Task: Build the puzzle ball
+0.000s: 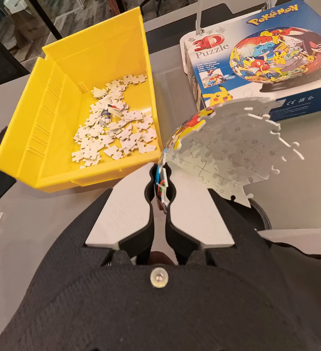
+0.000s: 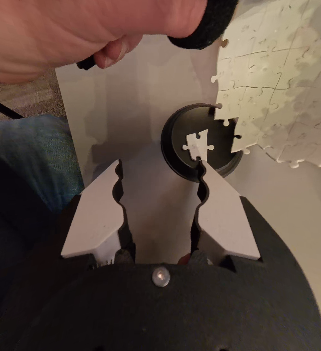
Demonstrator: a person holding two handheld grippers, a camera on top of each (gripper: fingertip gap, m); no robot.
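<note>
Two grippers: left gripper (image 1: 160,187) clenched on the rim of the half-built ball (image 1: 226,152), held above the table (image 1: 298,180), white hollow side facing right and toward the camera, printed side left. Right gripper (image 2: 160,164) released, jaws wide apart, right fingertip (image 2: 202,163) touching a loose piece (image 2: 197,145) lying white side up in the black stand (image 2: 174,140), long axis near-far. Yellow bin (image 1: 47,121) of pieces (image 1: 116,125) far left; box (image 1: 269,62) far right.

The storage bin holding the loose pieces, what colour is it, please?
Yellow; the bin shows best in the left wrist view.
</note>
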